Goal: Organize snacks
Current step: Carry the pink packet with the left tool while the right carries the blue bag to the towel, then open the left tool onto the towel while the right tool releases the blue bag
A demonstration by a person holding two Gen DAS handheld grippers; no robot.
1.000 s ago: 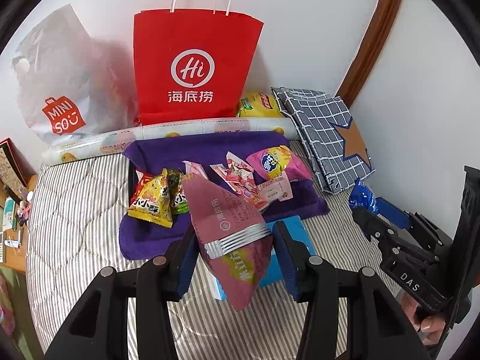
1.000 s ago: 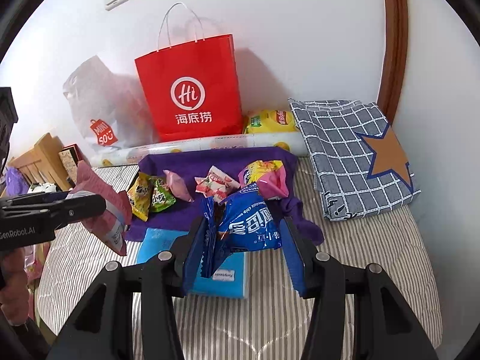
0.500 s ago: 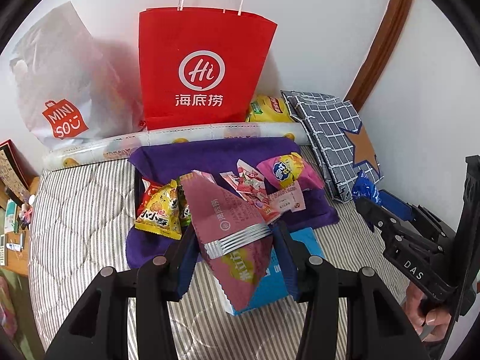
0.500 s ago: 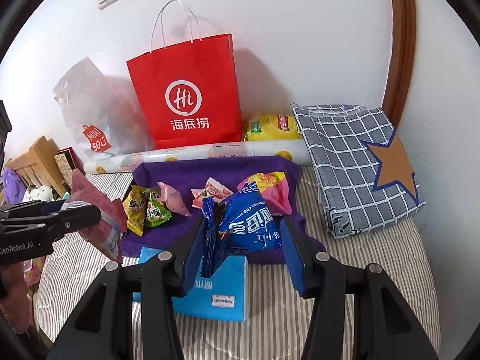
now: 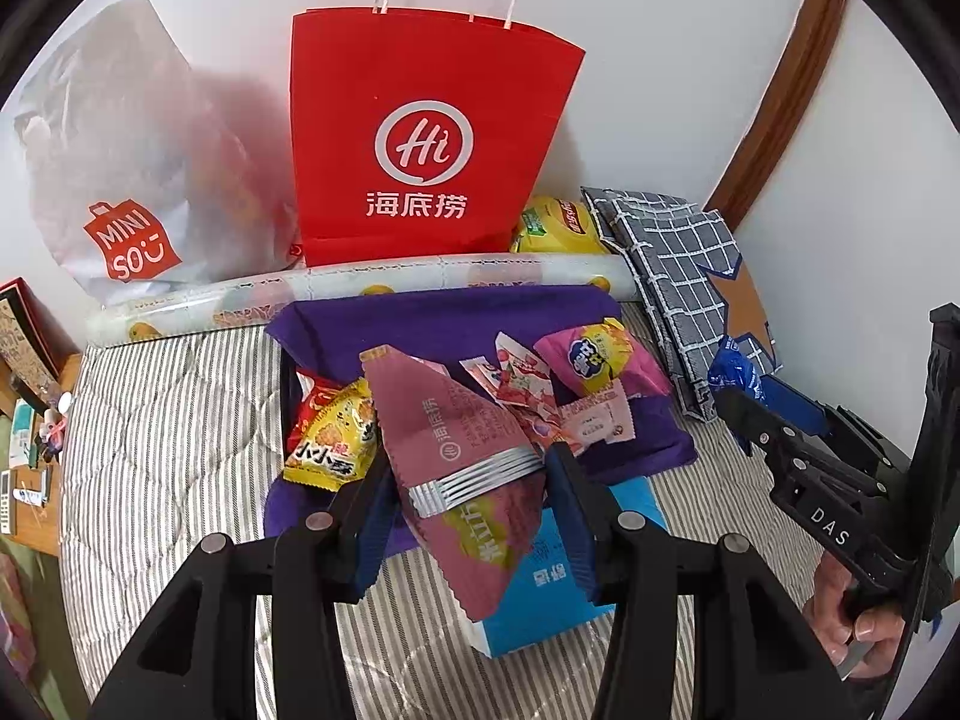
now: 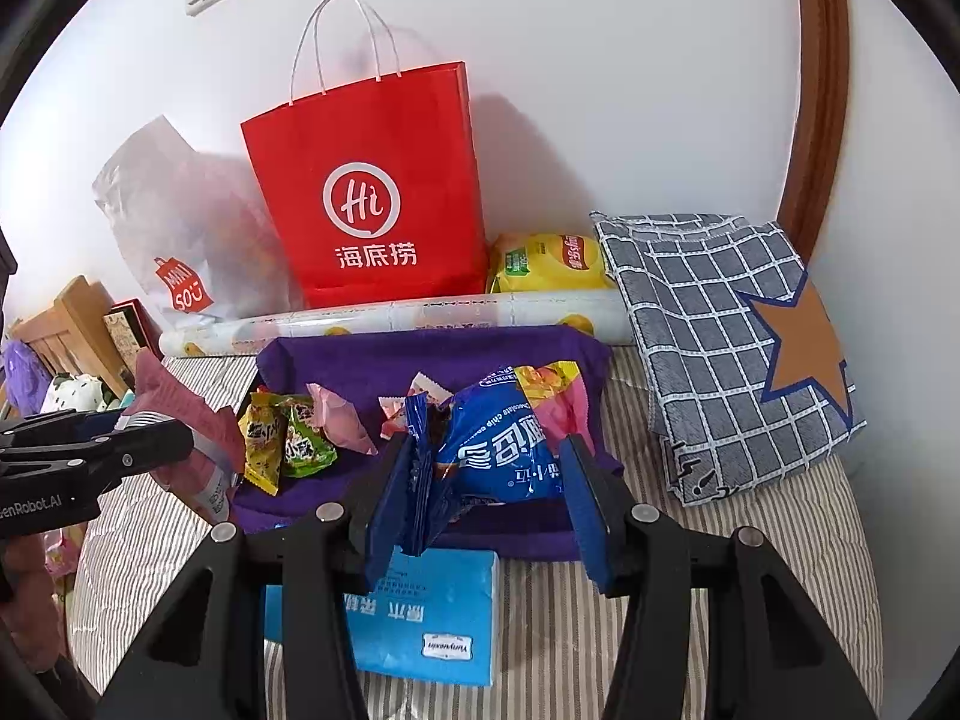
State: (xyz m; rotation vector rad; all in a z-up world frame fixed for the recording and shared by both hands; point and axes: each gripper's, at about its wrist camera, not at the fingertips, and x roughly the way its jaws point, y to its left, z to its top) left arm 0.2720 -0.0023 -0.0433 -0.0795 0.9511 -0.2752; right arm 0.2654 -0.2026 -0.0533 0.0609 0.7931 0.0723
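left gripper (image 5: pixel 468 480) pinched pink packet (image 5: pixel 456 438) | right gripper (image 6: pixel 489 480) clamped blue cookie bag (image 6: pixel 498 444) — both over purple cloth's (image 6: pixel 420 360) near edge | tip — keep grips firm, lower gently

Both views are bright and evenly lit by soft, diffuse light. The red paper bag (image 6: pixel 372 198) beyond the fingers throws a faint, soft-edged shadow onto the white wall (image 6: pixel 600 60) to its right. Focus is sharp on the printed packets near the fingers. Strong fisheye bending curves the brown door frame (image 5: pixel 774 102), and black vignetting fills every corner. No motion blur shows.
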